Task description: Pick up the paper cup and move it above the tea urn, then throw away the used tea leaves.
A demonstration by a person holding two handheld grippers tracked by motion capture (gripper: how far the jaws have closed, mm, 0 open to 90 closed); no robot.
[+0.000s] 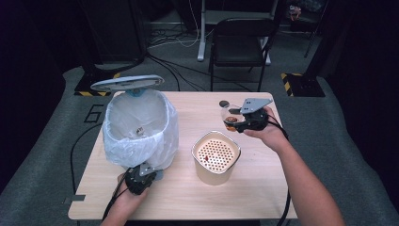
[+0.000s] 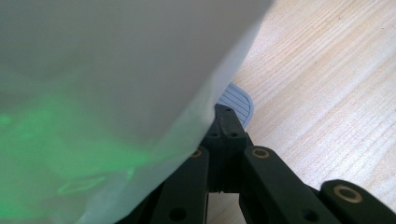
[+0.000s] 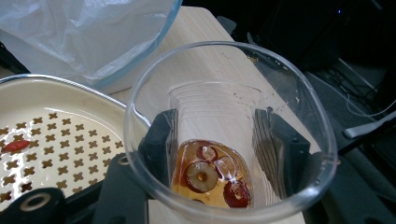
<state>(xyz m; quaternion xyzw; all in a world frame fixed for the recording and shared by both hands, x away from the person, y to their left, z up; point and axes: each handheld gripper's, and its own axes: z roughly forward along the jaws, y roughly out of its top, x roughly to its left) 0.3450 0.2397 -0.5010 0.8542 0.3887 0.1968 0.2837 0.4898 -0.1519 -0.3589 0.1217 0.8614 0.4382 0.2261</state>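
While the left gripper [image 1: 139, 178] sits at the near foot of the bin [image 1: 139, 128], its jaws are pressed together on the grey ribbed pedal [image 2: 237, 101], with the white bag liner [image 2: 107, 88] hanging just beside them. Bin lid [image 1: 127, 83] stands raised. Centre of the table [image 1: 188, 197]: cream strainer pot [image 1: 216, 157] with a perforated insert, one red bit [image 3: 16, 145] lying on it. Right gripper [image 1: 235, 121] hovers above and right of the pot, jaws pinching a clear plastic cup [image 3: 229, 135] from both sides; cup tilted, amber liquid and red date slices [image 3: 212, 176] pooled at its bottom between the jaws.
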